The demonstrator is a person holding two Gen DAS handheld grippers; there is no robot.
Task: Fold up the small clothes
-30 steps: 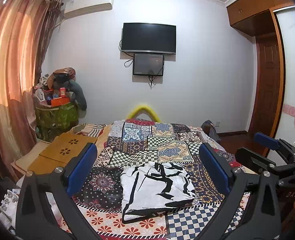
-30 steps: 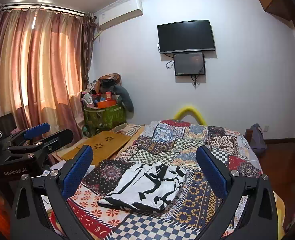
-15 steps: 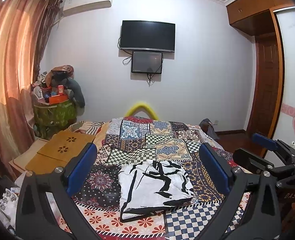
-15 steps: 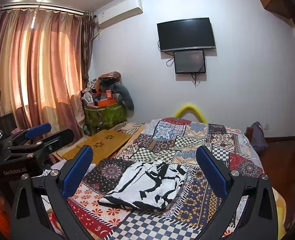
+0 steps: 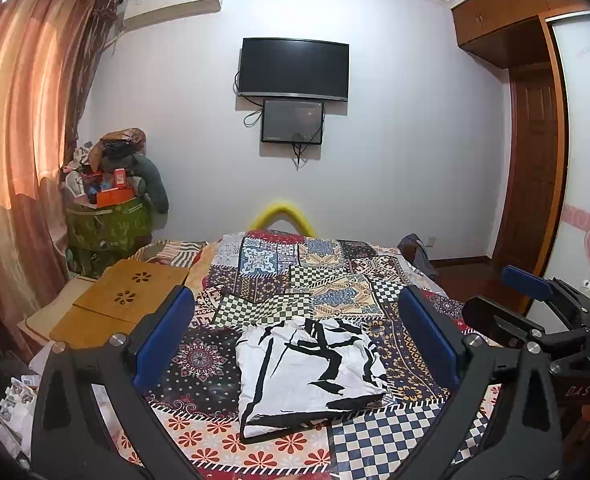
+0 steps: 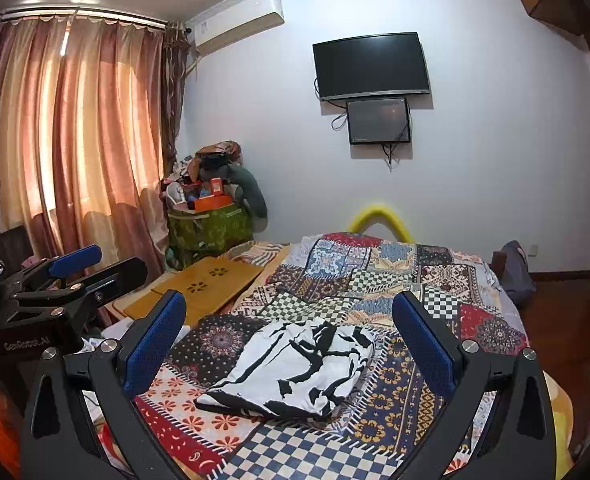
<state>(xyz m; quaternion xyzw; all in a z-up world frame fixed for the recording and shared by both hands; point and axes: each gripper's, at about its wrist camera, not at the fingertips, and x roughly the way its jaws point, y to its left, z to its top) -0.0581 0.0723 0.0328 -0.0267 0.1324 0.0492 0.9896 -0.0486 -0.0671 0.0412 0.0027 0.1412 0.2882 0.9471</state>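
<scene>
Fingers of left gripper (image 5: 295,340) and right gripper (image 6: 289,340) spread wide, holding nothing; folded black-and-white garment (image 5: 309,372) lies on patchwork bed (image 5: 295,272).

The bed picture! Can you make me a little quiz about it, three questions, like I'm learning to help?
1. True or false: the left gripper is shut on the cloth.
2. What lies under the cloth? A) the wooden tray B) the quilt C) the floor
3. Fill in: the cloth is white with ____ marks.

Key:
1. False. Both the left gripper and the right gripper are open and hold nothing; the cloth lies folded between their fingers in each view.
2. B. The tray sits apart, to the left of it.
3. Black.
</scene>
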